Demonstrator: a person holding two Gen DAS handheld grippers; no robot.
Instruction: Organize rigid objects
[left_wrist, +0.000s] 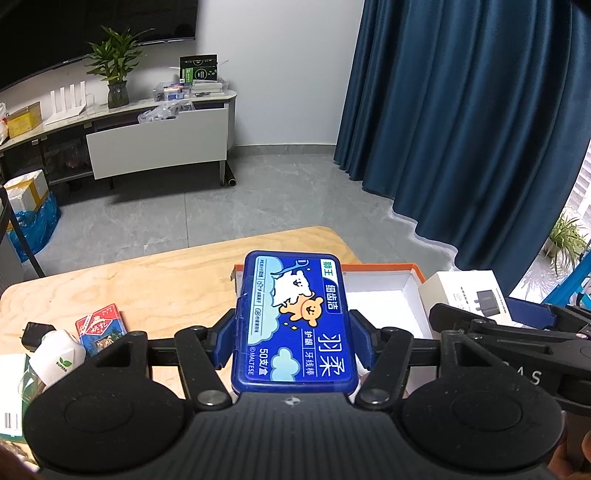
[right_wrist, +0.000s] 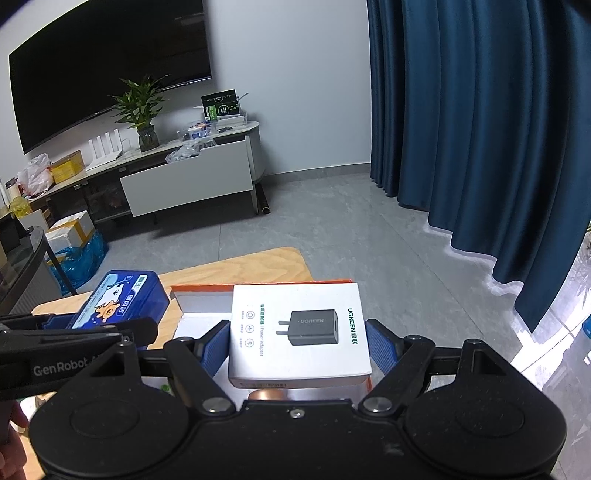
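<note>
My left gripper (left_wrist: 293, 338) is shut on a blue floss-pick case (left_wrist: 295, 317) with cartoon animals on its lid, held above the wooden table (left_wrist: 147, 280) at the left edge of an open orange-rimmed box (left_wrist: 391, 291). My right gripper (right_wrist: 297, 343) is shut on a white UGREEN power adapter box (right_wrist: 299, 332), held over the same orange-rimmed box (right_wrist: 199, 302). The blue case (right_wrist: 122, 295) shows at the left of the right wrist view, and the white adapter box (left_wrist: 469, 291) at the right of the left wrist view.
On the table's left lie a red-and-blue card pack (left_wrist: 101, 328), a white bottle (left_wrist: 59, 360), a black charger (left_wrist: 35, 334) and a white box (left_wrist: 11, 398). Beyond the table are grey floor, a TV cabinet (left_wrist: 147, 144) and blue curtains (left_wrist: 461, 129).
</note>
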